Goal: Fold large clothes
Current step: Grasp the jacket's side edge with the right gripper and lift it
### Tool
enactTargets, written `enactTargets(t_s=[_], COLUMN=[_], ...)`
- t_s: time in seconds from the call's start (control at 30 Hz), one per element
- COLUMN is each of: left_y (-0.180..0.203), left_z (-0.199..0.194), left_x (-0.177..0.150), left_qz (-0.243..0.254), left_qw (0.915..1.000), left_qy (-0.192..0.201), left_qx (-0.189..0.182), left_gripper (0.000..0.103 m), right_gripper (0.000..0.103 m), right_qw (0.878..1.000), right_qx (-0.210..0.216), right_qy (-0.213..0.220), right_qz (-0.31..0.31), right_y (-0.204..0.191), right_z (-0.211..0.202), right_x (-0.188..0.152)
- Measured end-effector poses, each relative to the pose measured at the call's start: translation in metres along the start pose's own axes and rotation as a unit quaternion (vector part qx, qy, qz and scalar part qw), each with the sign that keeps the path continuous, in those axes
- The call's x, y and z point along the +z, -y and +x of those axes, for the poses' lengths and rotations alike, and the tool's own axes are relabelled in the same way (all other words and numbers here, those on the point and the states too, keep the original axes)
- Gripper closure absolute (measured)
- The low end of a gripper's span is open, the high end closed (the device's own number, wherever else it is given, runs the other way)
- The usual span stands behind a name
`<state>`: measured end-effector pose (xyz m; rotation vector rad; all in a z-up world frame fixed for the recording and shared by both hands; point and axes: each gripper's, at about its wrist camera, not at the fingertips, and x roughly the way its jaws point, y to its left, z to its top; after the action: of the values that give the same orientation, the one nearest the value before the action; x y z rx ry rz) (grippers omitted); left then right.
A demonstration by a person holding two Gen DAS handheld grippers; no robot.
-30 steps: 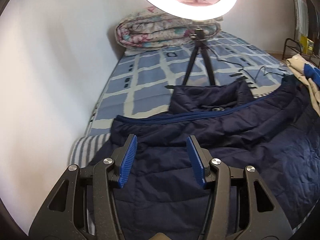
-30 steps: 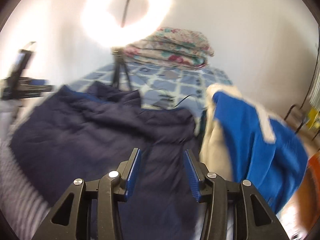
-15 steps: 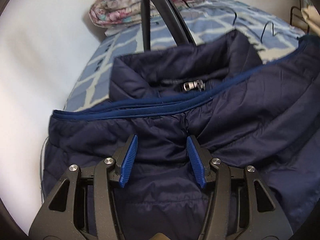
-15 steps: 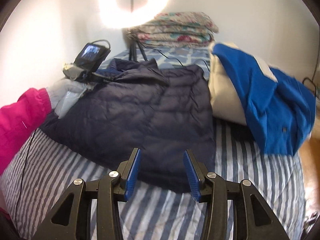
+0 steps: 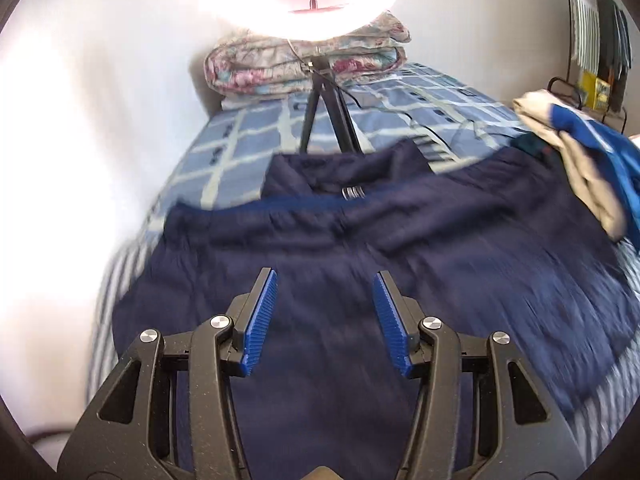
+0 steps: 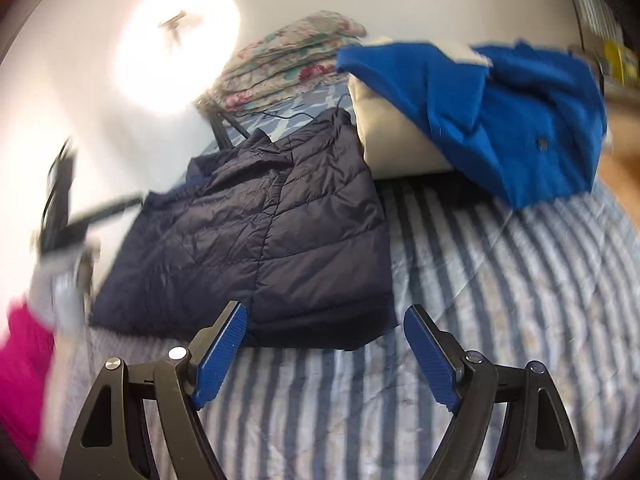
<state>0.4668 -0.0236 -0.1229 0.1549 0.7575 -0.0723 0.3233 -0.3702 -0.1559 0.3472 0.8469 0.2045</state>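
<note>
A navy quilted puffer jacket (image 5: 400, 264) lies folded on the bed, collar and zipper pull toward the far side. My left gripper (image 5: 325, 316) is open and empty, hovering over the jacket's near part. In the right wrist view the jacket (image 6: 272, 240) lies as a neat rectangle on the striped blanket (image 6: 500, 320). My right gripper (image 6: 325, 354) is open wide and empty, just before the jacket's near hem. The left gripper (image 6: 60, 220) shows blurred at the left.
A blue and cream garment pile (image 6: 480, 112) lies right of the jacket, also in the left wrist view (image 5: 580, 160). A ring light on a tripod (image 5: 324, 112) stands on the bed behind the jacket. A folded floral quilt (image 5: 304, 60) lies by the wall.
My left gripper has pulled back and up from the jacket's collar. My right gripper has tilted, opened wider, and drawn back to the jacket's near hem.
</note>
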Motion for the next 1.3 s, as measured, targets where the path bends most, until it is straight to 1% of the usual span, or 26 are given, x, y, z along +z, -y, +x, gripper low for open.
enactTargets(t_s=[0.1, 0.17, 0.27, 0.3, 0.33, 0.37, 0.4, 0.43, 0.5, 0.53, 0.57, 0.6, 0.67, 0.77, 0.8, 0.87, 0.93, 0.97, 1.07, 1.1, 1.2, 1.3], left_y=[0.006, 0.012, 0.032, 0.038, 0.043, 0.046, 0.048, 0.047, 0.043, 0.041, 0.039, 0.036, 0.021, -0.007, -0.015, -0.030, -0.044, -0.053, -0.068, -0.071, -0.079, -0.088], left_z=[-0.010, -0.010, -0.008, -0.004, 0.001, 0.007, 0.015, 0.025, 0.029, 0.028, 0.026, 0.023, 0.006, -0.030, -0.046, -0.076, -0.097, -0.110, -0.136, -0.141, -0.145, -0.149], left_x=[-0.029, -0.042, -0.059, -0.063, -0.066, -0.070, -0.073, -0.077, -0.081, -0.081, -0.081, -0.081, -0.082, -0.091, -0.096, -0.110, -0.124, -0.137, -0.166, -0.172, -0.192, -0.206], left_qz=[-0.023, -0.029, -0.010, -0.001, 0.008, 0.019, 0.027, 0.027, 0.018, 0.017, 0.014, 0.008, -0.026, -0.063, -0.064, -0.054, -0.054, -0.059, -0.084, -0.089, -0.100, -0.121], left_qw=[0.9993, 0.9989, 0.9990, 0.9991, 0.9991, 0.9989, 0.9984, 0.9975, 0.9974, 0.9975, 0.9975, 0.9977, 0.9976, 0.9949, 0.9950, 0.9965, 0.9967, 0.9963, 0.9941, 0.9936, 0.9934, 0.9909], left_qy=[-0.015, -0.018, -0.026, -0.030, -0.033, -0.036, -0.045, -0.059, -0.057, -0.054, -0.051, -0.049, -0.036, -0.012, -0.001, 0.018, 0.027, 0.030, 0.031, 0.029, 0.017, 0.008], left_qx=[-0.026, -0.032, -0.034, -0.030, -0.027, -0.022, -0.021, -0.027, -0.039, -0.043, -0.046, -0.046, -0.053, -0.078, -0.077, -0.061, -0.055, -0.055, -0.061, -0.063, -0.055, -0.059], left_gripper=[0.049, 0.049, 0.049, 0.049, 0.049, 0.049, 0.049, 0.049, 0.049, 0.049, 0.049, 0.049, 0.050, 0.050, 0.050, 0.050, 0.050, 0.050, 0.049, 0.049, 0.049, 0.049], right_gripper=[0.018, 0.016, 0.018, 0.019, 0.020, 0.022, 0.028, 0.033, 0.055, 0.062, 0.074, 0.083, 0.089, 0.093, 0.093, 0.094, 0.094, 0.095, 0.095, 0.095, 0.096, 0.096], right_qw=[0.999, 0.995, 0.986, 0.983, 0.982, 0.983, 0.985, 0.988, 0.990, 0.992, 0.994, 0.996, 0.998, 0.997, 0.996, 0.994, 0.990, 0.989, 0.985, 0.985, 0.984, 0.982], right_qx=[0.027, 0.045, 0.052, 0.050, 0.046, 0.038, 0.024, 0.013, 0.004, -0.003, -0.016, -0.027, -0.050, -0.072, -0.077, -0.088, -0.096, -0.096, -0.093, -0.091, -0.076, -0.055], right_qy=[-0.007, -0.013, -0.022, -0.017, -0.009, -0.003, -0.002, -0.005, -0.017, -0.024, -0.028, -0.030, -0.026, -0.007, -0.002, 0.006, 0.020, 0.025, 0.043, 0.049, 0.062, 0.071], right_qz=[0.044, 0.086, 0.155, 0.178, 0.185, 0.182, 0.169, 0.156, 0.139, 0.124, 0.103, 0.084, 0.039, -0.022, -0.038, -0.069, -0.101, -0.110, -0.136, -0.140, -0.149, -0.165], right_y=[0.005, 0.013, 0.026, 0.030, 0.031, 0.028, 0.022, 0.016, 0.005, -0.002, -0.010, -0.017, -0.036, -0.061, -0.067, -0.081, -0.101, -0.105, -0.131, -0.133, -0.154, -0.180], right_z=[0.012, 0.025, 0.043, 0.047, 0.049, 0.050, 0.051, 0.054, 0.060, 0.062, 0.062, 0.062, 0.055, 0.041, 0.036, 0.028, 0.020, 0.016, 0.008, 0.004, 0.000, -0.002], right_x=[0.000, -0.002, -0.009, -0.010, -0.010, -0.007, -0.003, 0.001, 0.007, 0.011, 0.015, 0.019, 0.029, 0.042, 0.045, 0.050, 0.055, 0.055, 0.061, 0.061, 0.065, 0.069])
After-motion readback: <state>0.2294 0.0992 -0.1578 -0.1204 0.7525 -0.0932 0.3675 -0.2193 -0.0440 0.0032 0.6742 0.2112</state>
